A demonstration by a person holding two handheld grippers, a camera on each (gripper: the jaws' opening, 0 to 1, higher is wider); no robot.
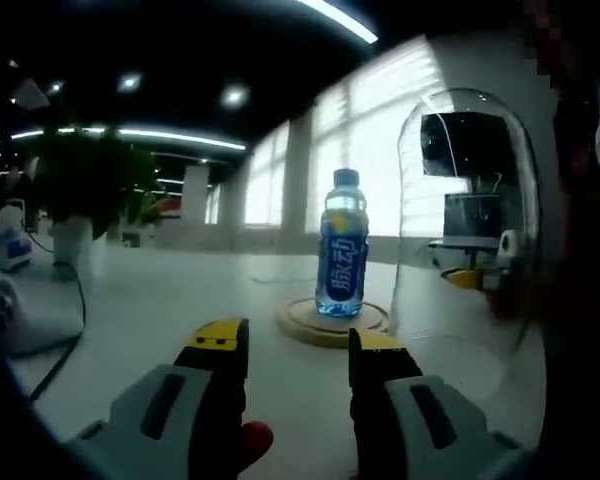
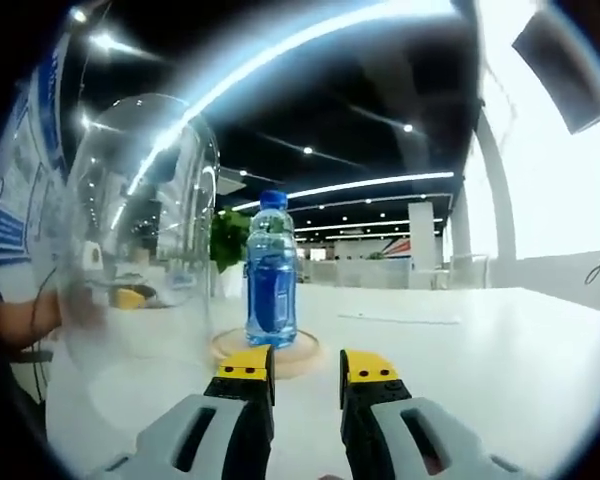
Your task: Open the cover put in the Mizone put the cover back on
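Note:
A blue Mizone bottle (image 1: pixel 341 250) with a blue cap stands upright on a round wooden base (image 1: pixel 325 325) on the white table. The clear glass dome cover (image 1: pixel 470 220) stands on the table just right of the base, apart from the bottle. My left gripper (image 1: pixel 295 345) is open a short way in front of the base, with nothing between its yellow tips. In the right gripper view the bottle (image 2: pixel 272 270) and base (image 2: pixel 280 352) are straight ahead and the dome (image 2: pixel 140 230) is to their left. My right gripper (image 2: pixel 307 365) is open and empty, close to the base.
A potted plant (image 1: pixel 75 190), a black cable (image 1: pixel 70 320) and a white device (image 1: pixel 10 240) are at the table's far left. A forearm (image 2: pixel 20 320) shows beside the dome. A yellow-tipped object (image 2: pixel 130 297) is visible through the glass. Bare white table (image 2: pixel 480 350) stretches to the right.

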